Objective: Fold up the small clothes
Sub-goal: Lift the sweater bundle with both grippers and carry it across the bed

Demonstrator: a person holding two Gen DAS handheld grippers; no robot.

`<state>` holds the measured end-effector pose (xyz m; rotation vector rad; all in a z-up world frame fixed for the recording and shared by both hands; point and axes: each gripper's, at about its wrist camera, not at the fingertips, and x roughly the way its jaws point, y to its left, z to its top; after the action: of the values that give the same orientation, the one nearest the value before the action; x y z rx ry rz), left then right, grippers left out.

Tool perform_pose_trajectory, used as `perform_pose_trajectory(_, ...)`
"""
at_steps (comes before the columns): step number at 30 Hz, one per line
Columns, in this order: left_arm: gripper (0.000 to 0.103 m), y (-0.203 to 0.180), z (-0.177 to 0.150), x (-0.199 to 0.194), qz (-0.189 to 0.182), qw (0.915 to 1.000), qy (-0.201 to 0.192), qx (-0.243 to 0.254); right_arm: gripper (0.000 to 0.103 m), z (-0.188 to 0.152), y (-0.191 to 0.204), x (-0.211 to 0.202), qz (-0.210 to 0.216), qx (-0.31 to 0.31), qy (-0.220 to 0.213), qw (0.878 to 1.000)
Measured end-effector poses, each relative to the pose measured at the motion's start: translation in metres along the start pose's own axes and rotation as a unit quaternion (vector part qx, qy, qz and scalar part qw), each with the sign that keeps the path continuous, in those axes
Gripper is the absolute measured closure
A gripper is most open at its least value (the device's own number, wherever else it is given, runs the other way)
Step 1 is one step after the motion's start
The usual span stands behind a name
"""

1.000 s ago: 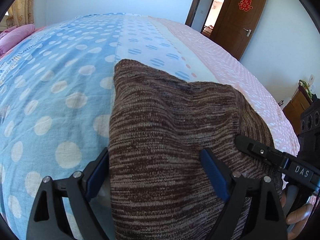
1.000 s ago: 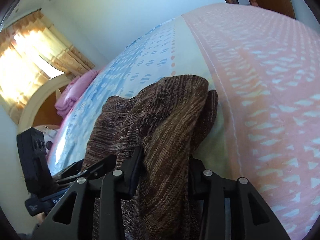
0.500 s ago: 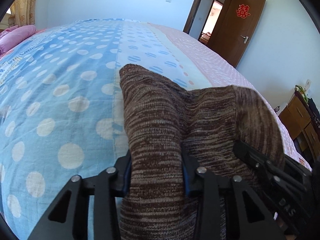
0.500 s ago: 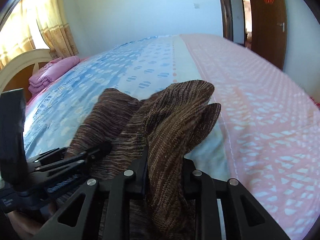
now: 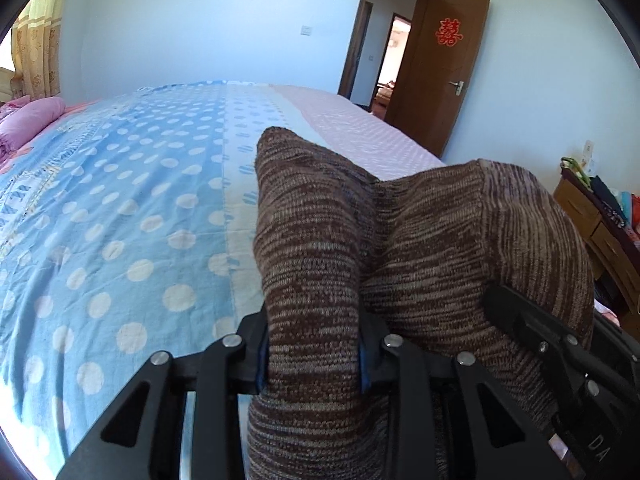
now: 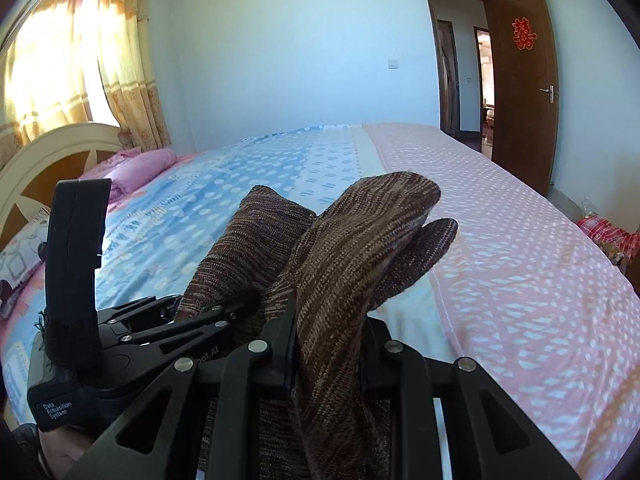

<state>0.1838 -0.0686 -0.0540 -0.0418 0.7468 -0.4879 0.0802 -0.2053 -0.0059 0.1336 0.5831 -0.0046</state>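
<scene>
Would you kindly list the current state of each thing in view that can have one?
Brown knit garment: bunched, lifted off the bed, gripped in two places.
Left gripper: jaws closing, pressing on a fold of the garment.
Right gripper: jaws clamped on another fold.
Door: open.
Curtains: drawn, sunlit.

The brown marled knit garment [image 5: 320,264] hangs above the polka-dot and patterned bedsheet [image 5: 120,220], pinched between the jaws of the left gripper [image 5: 312,356] and of the right gripper [image 6: 330,344], which sits just beside it. A folded pink quilt [image 6: 140,166] lies at the bed's far left, before the cream wooden headboard [image 6: 44,152]. A brown wooden door [image 6: 520,80] stands open beyond the bed, right.
</scene>
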Motion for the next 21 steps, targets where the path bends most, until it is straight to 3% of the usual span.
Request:
perform_pose_trajectory(5, 0.070, -0.021, -0.010, -0.023, -0.036, 0.9991, 0.005, 0.021, 0.080, -0.018, -0.007, -0.051, -0.015, 0.005, -0.013, 1.000)
perform_pose_trajectory(11, 0.070, -0.065, -0.020, -0.025, -0.094, 0.9941, 0.018, 0.052, 0.080, -0.035, -0.040, -0.098, -0.062, 0.029, -0.021, 0.997)
perform_pose_trajectory(14, 0.070, -0.088, -0.018, -0.017, -0.118, 0.9906, 0.024, 0.064, 0.080, -0.038, -0.063, -0.109, -0.087, 0.038, -0.027, 0.995)
perform_pose_trajectory(21, 0.070, -0.143, -0.007, 0.017, -0.136, 0.9855, 0.021, 0.100, 0.080, -0.037, -0.116, -0.113, -0.138, 0.052, -0.041, 0.988)
